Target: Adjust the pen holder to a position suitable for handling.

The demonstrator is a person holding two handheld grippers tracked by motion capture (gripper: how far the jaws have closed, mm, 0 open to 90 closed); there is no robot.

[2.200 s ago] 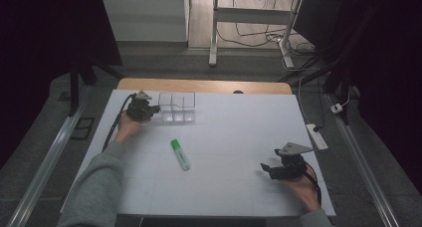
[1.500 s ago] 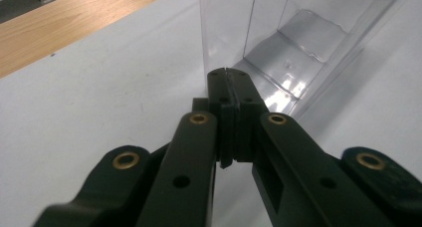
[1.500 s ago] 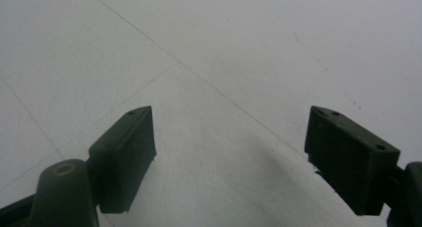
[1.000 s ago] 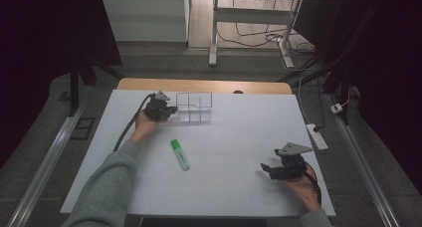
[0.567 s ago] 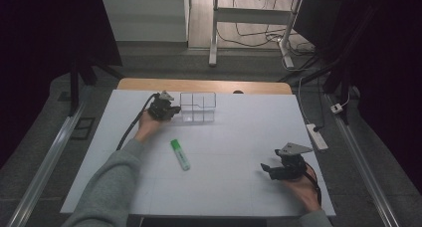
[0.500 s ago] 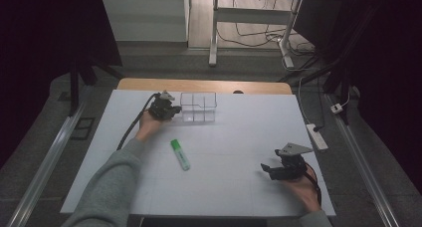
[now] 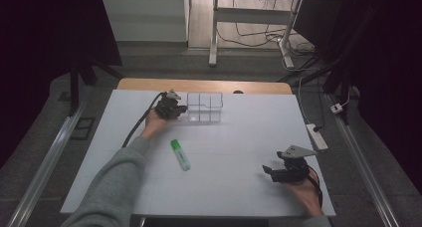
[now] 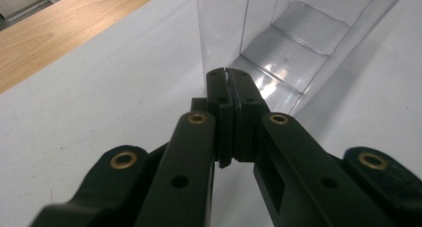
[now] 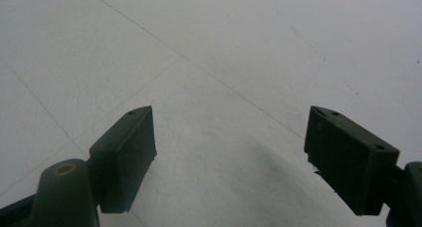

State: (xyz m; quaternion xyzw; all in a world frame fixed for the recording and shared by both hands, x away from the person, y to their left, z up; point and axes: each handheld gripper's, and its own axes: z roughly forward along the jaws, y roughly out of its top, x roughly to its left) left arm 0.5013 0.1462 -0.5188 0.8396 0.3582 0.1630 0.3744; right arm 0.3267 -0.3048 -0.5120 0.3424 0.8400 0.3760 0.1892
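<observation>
A clear plastic box with several compartments [image 7: 204,107] stands at the back of the white table [image 7: 249,132]. My left gripper [image 7: 180,109] is at the box's left side, shut on its thin wall. In the left gripper view the jaws [image 8: 227,72] are pressed together at the foot of the clear wall, and the box [image 8: 293,43] stretches away behind them. A green marker [image 7: 180,154] lies flat near the table's middle, apart from both grippers. My right gripper [image 7: 268,170] rests at the front right, open, with bare table between its fingers [image 9: 124,147].
A strip of wooden tabletop [image 7: 199,85] runs behind the white sheet. A power strip [image 7: 317,136] lies on the floor off the table's right edge. Desk legs and cables stand on the floor beyond the table.
My left gripper has slid to the right along the back of the table, and the clear box has moved right with it. The marker and the right gripper have stayed put.
</observation>
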